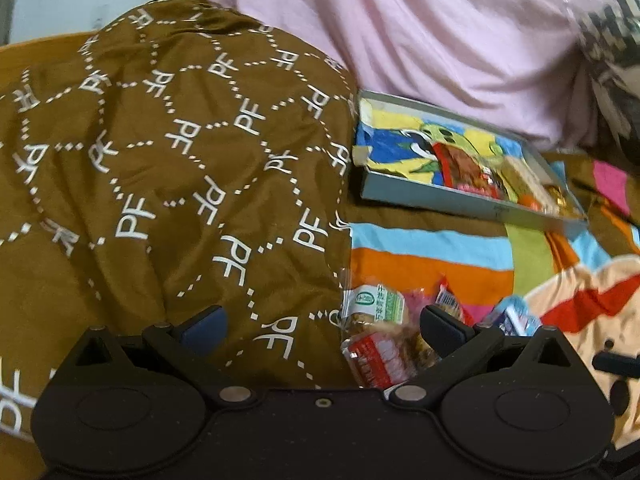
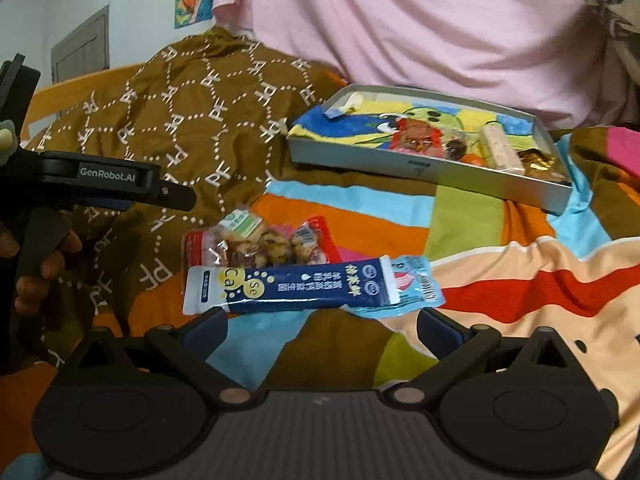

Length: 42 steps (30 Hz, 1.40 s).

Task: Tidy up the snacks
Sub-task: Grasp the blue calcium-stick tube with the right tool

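Glossy, crinkled plastic film on the navy sachet (image 2: 296,290) and on the clear-windowed snack packs (image 2: 264,246) just behind it; soft matt woven cloth, multicoloured stripes, for the bedspread (image 2: 472,216) beneath. Slightly sheeny brown fabric with white print on the quilt (image 2: 200,120) left of the sachet; smooth matt grey card-like walls on the tray (image 2: 436,172) behind it. Matt black moulded plastic on right gripper (image 2: 322,326) and left gripper (image 1: 322,324), finger pads (image 1: 206,330) smooth blue.

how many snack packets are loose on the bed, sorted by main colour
Dark blue stick sachet: 1
Light blue packet: 1
Red-edged clear packs, one with dark snacks and one with round snacks: 2
Green-label pack: 1
Total: 5, as far as the overlapping pile shows.
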{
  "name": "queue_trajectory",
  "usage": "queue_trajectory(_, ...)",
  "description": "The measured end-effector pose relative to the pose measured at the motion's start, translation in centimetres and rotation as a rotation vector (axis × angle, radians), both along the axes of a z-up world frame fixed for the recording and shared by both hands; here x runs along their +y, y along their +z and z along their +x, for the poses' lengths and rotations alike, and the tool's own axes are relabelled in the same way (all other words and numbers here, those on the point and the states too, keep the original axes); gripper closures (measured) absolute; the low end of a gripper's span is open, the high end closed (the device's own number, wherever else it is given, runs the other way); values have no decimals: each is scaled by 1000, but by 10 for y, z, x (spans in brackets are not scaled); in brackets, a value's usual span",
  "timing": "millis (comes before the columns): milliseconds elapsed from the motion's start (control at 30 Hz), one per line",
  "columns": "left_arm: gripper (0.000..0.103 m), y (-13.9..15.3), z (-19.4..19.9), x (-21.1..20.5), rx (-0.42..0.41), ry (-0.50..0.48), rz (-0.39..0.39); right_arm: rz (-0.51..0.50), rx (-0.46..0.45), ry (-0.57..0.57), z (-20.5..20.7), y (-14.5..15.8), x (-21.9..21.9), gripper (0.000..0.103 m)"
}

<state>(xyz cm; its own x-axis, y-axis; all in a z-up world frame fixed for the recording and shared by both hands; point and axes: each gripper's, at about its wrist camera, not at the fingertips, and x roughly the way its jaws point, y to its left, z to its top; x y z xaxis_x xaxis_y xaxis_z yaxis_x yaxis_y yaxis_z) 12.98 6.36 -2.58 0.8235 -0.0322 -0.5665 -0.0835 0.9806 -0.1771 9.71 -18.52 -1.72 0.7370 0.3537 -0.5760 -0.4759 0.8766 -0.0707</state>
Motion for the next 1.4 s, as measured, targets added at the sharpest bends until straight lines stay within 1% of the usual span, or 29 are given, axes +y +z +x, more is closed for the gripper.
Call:
queue_trajectory(67, 1, -2, 3, 1, -2, -18, 6, -7, 14, 13, 4, -4, 5, 0)
queue_trajectory(233, 1, -5, 12, 9, -5, -65, -63, 16, 91, 47, 14, -12, 14, 0)
queue_trajectory(300, 1, -4, 17, 15, -4, -52, -104, 51, 137, 48, 19, -15, 15, 0)
queue_trajectory(367, 1, 0, 22, 22, -3, -38, -166, 110, 192, 44, 25, -16, 13, 0)
queue_trajectory(433, 1, 3, 24, 28, -19, -43, -209, 167, 238, 23, 31, -15, 10, 0)
queue_trajectory(500, 1, 5, 24, 32, -32, -42, -224, 218, 282, 11, 37, -14, 10, 0)
queue_trajectory(567, 1, 6, 25, 36, -34, -46, -240, 245, 311, -7, 41, -14, 14, 0)
queue_trajectory(700, 1, 4, 25, 41, -28, -54, -272, 300, 360, -76, 54, -19, 26, 0)
queue_trajectory(900, 1, 6, 25, 46, -36, -46, -279, 368, 403, -235, 75, -23, 46, 0)
queue_trajectory(1000, 1, 7, 24, 47, -41, -42, -281, 341, 422, -333, 83, -27, 59, 1)
queue_trajectory(1067, 1, 8, 23, 48, -45, -42, -279, 309, 412, -357, 83, -30, 65, 2)
queue_trajectory(1167, 1, 7, 23, 48, -42, -44, -281, 255, 386, -352, 78, -32, 69, 9)
queue_trajectory(1267, 1, 6, 24, 46, -28, -55, -277, 226, 377, -344, 75, -32, 66, 21)
queue_trajectory(1300, 1, 5, 24, 45, -25, -63, -275, 203, 373, -343, 74, -31, 66, 30)
queue_trajectory(1333, 1, 6, 24, 44, -24, -71, -271, 182, 367, -336, 73, -30, 65, 36)
queue_trajectory(1367, 1, 5, 24, 43, -23, -79, -266, 172, 364, -326, 72, -29, 63, 39)
queue_trajectory(1400, 1, 5, 24, 41, -23, -89, -260, 167, 362, -319, 71, -29, 61, 45)
